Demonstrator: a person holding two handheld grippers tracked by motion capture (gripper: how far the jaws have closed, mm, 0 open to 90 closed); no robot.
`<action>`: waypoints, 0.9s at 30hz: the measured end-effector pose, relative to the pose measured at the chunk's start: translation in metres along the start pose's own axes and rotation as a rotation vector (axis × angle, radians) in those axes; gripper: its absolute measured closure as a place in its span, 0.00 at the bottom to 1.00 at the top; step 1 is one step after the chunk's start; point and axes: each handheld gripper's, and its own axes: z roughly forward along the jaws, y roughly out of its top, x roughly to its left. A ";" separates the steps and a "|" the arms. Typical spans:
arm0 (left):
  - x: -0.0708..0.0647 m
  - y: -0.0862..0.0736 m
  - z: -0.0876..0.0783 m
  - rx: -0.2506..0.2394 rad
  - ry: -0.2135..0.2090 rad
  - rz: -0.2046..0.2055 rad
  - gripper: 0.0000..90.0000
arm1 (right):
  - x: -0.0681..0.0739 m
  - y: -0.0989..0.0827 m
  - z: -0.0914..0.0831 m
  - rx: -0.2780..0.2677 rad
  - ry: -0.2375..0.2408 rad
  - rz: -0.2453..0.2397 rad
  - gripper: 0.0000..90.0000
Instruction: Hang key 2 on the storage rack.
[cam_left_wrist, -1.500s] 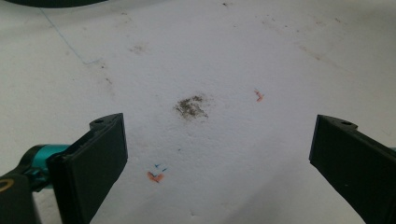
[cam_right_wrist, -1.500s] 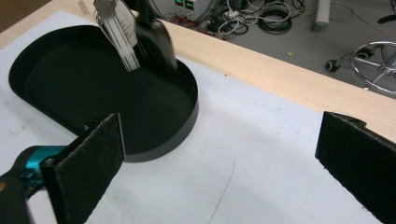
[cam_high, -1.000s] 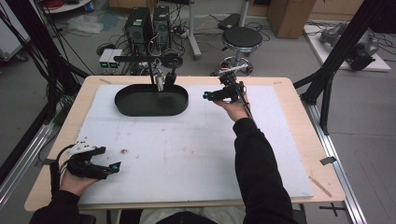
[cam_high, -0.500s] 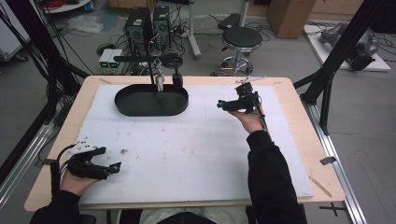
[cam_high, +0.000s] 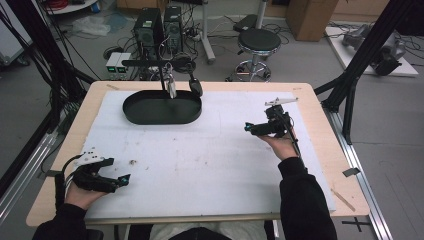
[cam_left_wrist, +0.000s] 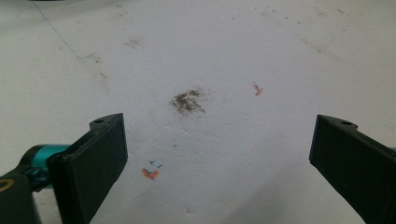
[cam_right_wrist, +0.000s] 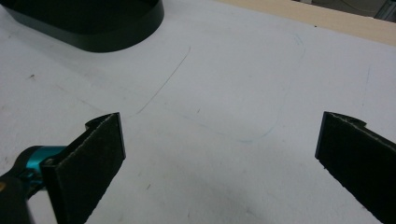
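The black tray (cam_high: 162, 107) sits at the far side of the table, a bit left of the middle, on the big white sheet (cam_high: 210, 160). A few small things stand up at its far rim; I cannot tell what they are. The right gripper (cam_high: 248, 128) is the one nearer to the tray, out over the white sheet to the tray's right and apart from it. Its jaws are spread wide and there is nothing between them. In the right gripper view the tray's (cam_right_wrist: 93, 28) dark, round end is at the top left, with bare sheet in front. The left gripper (cam_high: 125, 178) is low at the near left corner, far from the tray. Its jaws are wide apart too, and hold nothing. In the left gripper view a little brown smudge (cam_left_wrist: 188, 100) is on the sheet ahead. I think the work with the tray looks either finished or not started, since both hands are empty and nothing loose lies on the sheet to pick up. There is lots of open room in the middle to move. The wood edge of the table (cam_high: 325, 125) is close to the right hand, so it should take care there.
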 end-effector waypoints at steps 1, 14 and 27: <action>0.000 0.000 0.000 0.000 0.001 -0.002 0.05 | 0.001 -0.003 -0.001 -0.002 0.001 -0.009 0.01; 0.000 0.000 0.002 0.008 -0.005 -0.004 0.05 | 0.005 -0.041 -0.018 0.027 0.011 -0.061 0.01; 0.001 0.000 0.003 0.013 0.001 -0.008 0.05 | -0.002 -0.079 -0.045 -0.003 0.006 -0.044 0.01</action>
